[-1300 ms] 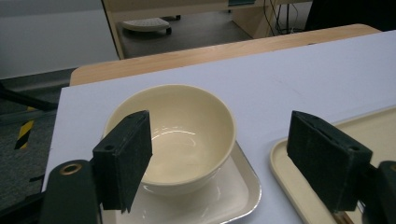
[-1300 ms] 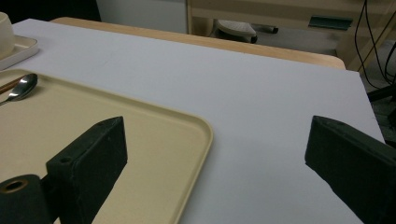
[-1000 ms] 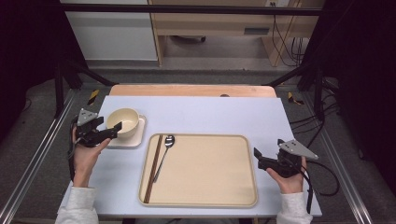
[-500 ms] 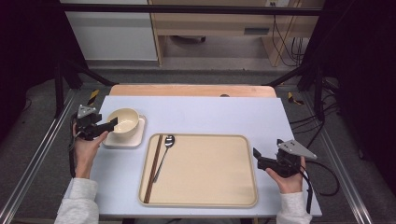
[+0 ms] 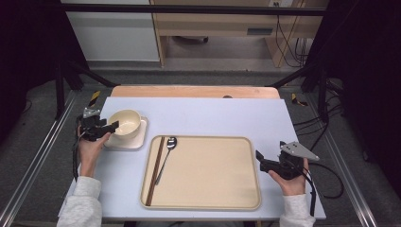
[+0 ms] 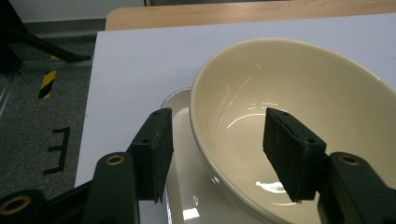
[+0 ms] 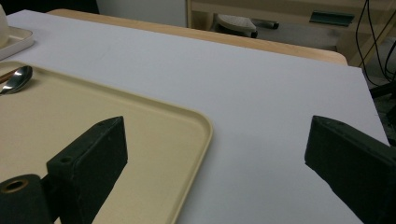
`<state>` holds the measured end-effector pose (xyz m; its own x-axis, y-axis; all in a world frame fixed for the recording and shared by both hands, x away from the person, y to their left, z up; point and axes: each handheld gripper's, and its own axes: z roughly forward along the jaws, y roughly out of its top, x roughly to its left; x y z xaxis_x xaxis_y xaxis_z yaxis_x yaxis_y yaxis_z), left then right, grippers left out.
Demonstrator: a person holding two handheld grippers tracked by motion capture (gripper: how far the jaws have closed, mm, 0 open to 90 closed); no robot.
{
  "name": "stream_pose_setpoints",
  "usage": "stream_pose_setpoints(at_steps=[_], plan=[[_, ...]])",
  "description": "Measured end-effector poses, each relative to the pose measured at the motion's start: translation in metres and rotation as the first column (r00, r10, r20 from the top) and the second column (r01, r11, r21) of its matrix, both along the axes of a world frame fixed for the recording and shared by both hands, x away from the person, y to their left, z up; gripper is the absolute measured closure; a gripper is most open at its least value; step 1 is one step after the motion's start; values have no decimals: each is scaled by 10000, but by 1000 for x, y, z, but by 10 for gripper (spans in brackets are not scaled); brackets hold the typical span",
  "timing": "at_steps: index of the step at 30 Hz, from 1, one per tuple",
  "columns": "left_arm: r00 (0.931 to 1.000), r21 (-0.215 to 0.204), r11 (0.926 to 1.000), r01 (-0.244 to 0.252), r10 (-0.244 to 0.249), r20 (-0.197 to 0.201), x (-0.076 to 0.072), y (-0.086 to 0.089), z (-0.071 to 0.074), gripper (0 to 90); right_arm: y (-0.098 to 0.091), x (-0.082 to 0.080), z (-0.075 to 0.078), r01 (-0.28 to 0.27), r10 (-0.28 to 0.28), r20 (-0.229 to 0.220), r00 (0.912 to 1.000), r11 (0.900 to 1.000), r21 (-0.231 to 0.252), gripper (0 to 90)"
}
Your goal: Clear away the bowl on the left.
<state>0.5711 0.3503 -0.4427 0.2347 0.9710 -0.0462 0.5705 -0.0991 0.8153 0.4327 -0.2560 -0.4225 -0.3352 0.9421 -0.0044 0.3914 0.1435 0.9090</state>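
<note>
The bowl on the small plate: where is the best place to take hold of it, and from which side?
Probably the bowl by its thin rim on the person's left, one jaw inside, one outside. The left gripper straddles it there, jaws just closing, not yet touching.

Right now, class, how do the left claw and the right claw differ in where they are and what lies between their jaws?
The left claw straddles the cream bowl's near rim, one jaw outside and one inside, not yet pressing; its jaws have just been closing. The right claw has nothing between its jaws.
The left claw sits at the bowl on its plate; the right claw sits at the tray's right edge.
Both are hand-held and black-jawed.
</note>
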Motion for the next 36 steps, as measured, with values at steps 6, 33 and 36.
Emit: stream_pose_setpoints(at_steps=[6,33,36], plan=[[9996,-64,10000,1,-3,-286,6,-2,-6,516,1,0,0,-28,28,-29,10000,10000,-40,62],[9886,-349,9976,-595,541,-1407,23,-2,-7,814,-1,2,-2,-47,47,-110,9999,10000,20,64],[9882,-405,9974,-596,533,-1435,23,-1,-7,818,0,2,-3,-49,48,-128,9999,10000,-27,64]])
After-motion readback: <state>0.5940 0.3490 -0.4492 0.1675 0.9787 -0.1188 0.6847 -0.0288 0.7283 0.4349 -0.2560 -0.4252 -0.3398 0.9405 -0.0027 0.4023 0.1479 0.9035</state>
